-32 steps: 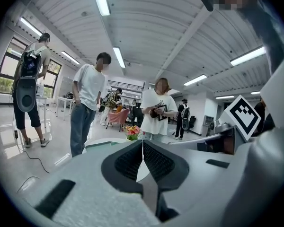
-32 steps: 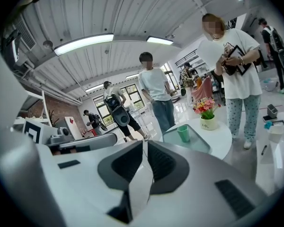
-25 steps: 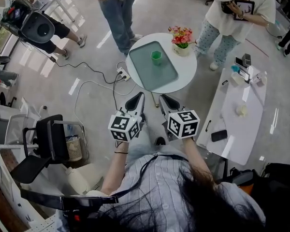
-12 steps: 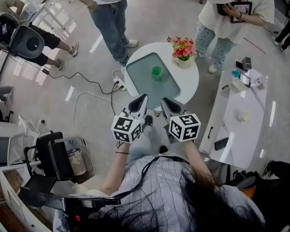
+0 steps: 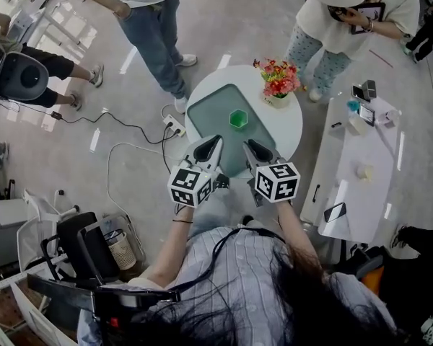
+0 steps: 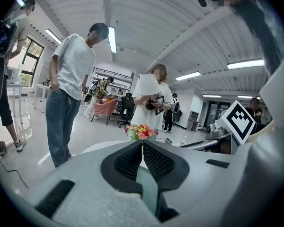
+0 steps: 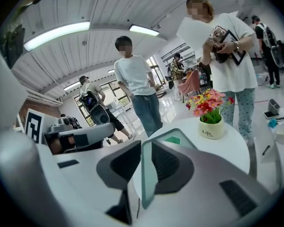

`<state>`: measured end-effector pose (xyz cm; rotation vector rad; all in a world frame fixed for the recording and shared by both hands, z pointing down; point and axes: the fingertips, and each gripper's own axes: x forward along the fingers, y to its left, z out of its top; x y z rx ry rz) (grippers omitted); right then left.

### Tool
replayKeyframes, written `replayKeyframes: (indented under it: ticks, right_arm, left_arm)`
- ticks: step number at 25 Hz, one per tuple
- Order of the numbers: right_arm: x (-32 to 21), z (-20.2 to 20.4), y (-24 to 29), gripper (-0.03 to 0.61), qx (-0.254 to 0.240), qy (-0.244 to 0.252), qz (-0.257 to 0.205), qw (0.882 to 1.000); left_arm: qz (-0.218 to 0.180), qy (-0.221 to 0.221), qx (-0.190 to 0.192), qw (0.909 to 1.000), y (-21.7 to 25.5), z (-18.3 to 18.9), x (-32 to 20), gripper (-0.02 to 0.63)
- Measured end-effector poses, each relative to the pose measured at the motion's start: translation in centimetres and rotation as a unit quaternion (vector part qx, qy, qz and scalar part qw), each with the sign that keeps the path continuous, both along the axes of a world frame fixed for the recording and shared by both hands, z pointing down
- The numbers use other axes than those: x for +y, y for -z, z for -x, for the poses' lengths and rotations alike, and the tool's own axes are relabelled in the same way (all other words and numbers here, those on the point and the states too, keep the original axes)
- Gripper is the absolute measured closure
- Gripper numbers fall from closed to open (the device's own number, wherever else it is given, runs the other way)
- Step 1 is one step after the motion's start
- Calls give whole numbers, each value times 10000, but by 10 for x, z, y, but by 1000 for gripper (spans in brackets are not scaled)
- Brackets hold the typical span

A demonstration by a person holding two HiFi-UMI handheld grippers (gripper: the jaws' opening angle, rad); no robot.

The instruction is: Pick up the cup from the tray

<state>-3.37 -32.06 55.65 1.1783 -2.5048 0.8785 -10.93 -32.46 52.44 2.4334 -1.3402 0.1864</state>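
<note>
Head view: the cup (image 5: 237,118) stands upright on the tray (image 5: 206,114), near its centre, on the round table (image 5: 289,125); a flower pot (image 5: 278,85) sits off the tray at the cup's 2 o'clock. The left gripper (image 5: 216,140) and the right gripper (image 5: 248,145) are held side by side over the tray's near edge, both pointed toward 12 o'clock. The cup lies ahead of them and well apart from both, which reads as an approach stance before the pick. Neither gripper touches anything. Left gripper view: the jaws are together at the tips and carry nothing. The flowers (image 6: 142,131) show just above the tips at 12 o'clock, and the cup is hidden behind the jaw bodies. Right gripper view: the jaws are closed tip to tip and empty. The tray (image 7: 181,136) shows just past them at 1 o'clock, with the flower pot (image 7: 211,126) farther out at 2 o'clock. In judgement, the picking gripper must spread its jaws before it can straddle the cup.
</note>
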Motion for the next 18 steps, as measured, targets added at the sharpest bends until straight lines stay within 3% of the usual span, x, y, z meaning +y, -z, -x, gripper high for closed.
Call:
replayKeyframes:
  ticks: [8, 13, 18]
  right_arm:
    - [-34, 6, -53, 514, 429, -91, 459, 9980]
    - [-43, 13, -87, 378, 651, 86, 683, 9955]
    - [-59, 15, -126, 318, 1047, 143, 784, 9913]
  left_arm:
    - [264, -305, 66, 9992, -22, 10, -42, 597]
    - [418, -515, 55, 9978, -36, 7, -56, 597]
    - [510, -657, 50, 9965, -48, 7, -70, 597]
